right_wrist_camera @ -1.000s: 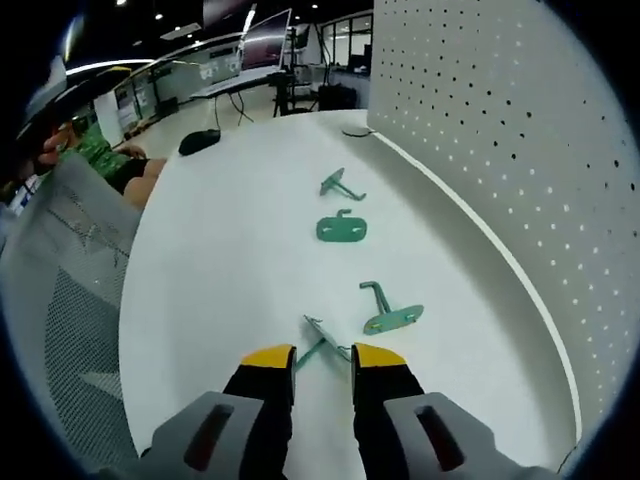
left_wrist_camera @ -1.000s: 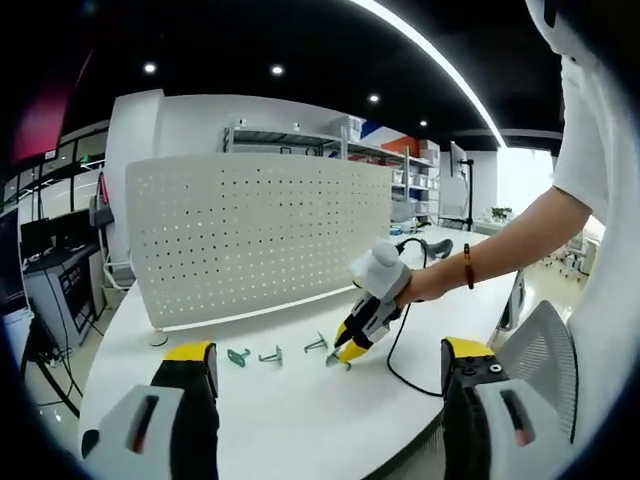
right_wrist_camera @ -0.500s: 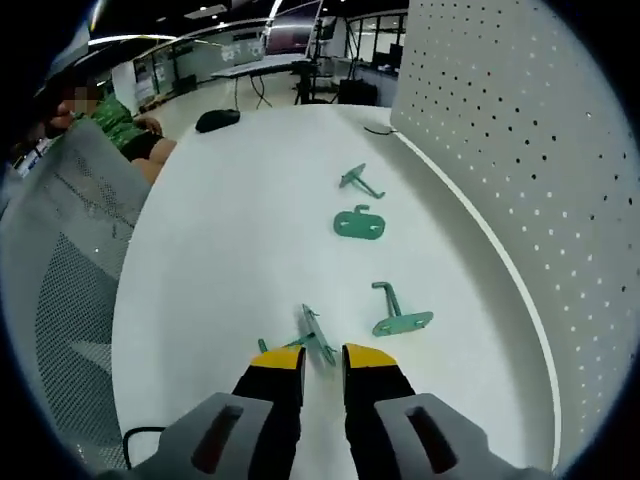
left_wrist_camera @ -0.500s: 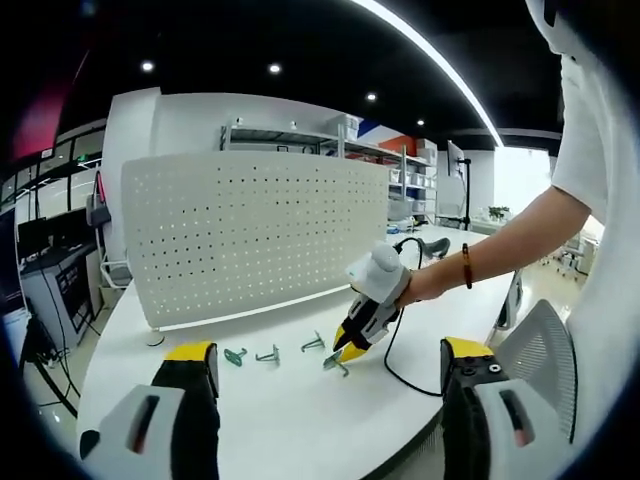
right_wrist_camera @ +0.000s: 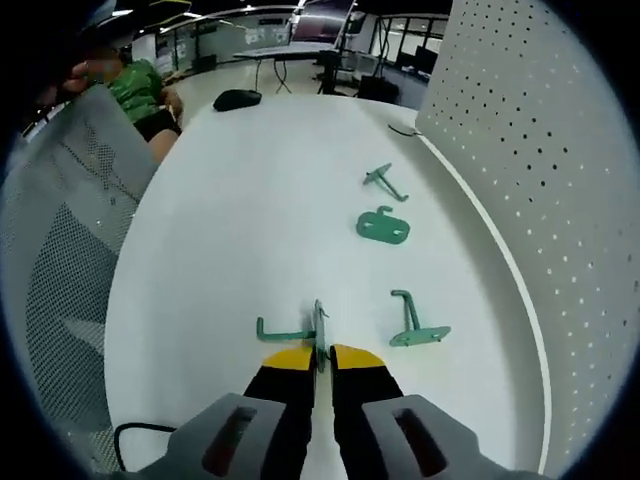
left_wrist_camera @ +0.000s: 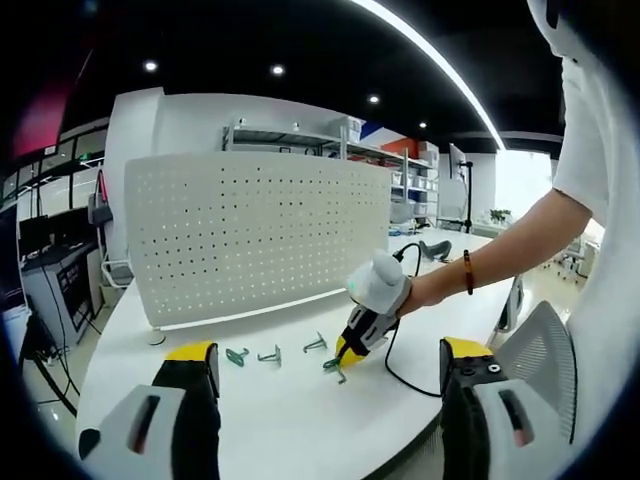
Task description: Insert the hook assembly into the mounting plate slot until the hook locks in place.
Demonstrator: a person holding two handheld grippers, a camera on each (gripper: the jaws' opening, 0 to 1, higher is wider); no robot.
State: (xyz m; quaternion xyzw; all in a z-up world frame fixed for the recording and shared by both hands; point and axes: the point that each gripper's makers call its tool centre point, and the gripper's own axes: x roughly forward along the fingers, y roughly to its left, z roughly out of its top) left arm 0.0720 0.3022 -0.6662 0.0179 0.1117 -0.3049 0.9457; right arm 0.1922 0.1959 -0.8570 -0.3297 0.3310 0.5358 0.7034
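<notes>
My right gripper (right_wrist_camera: 316, 352) is shut on a green hook assembly (right_wrist_camera: 300, 331), pinching its plate edge-on while the hook arm sticks out to the left, just above the white table (right_wrist_camera: 220, 220). From the left gripper view that right gripper (left_wrist_camera: 347, 352) holds the same hook assembly (left_wrist_camera: 333, 368) low over the table. A green mounting plate with a slot (right_wrist_camera: 383, 226) lies flat further on. Two more green hooks (right_wrist_camera: 415, 325) (right_wrist_camera: 384, 181) lie beside it. My left gripper (left_wrist_camera: 320, 372) stands open in the air, well back from the parts.
A white pegboard panel (left_wrist_camera: 255, 235) stands upright along the table's far side, seen also as the pegboard (right_wrist_camera: 540, 160) on the right. A black cable (left_wrist_camera: 395, 365) trails from the right gripper. A mesh chair (right_wrist_camera: 60, 280) sits at the table's edge, and a computer mouse (right_wrist_camera: 240, 99) lies far off.
My right gripper closed on the hook assembly and raised it off the table, turning its plate edge-on. The left gripper stayed put.
</notes>
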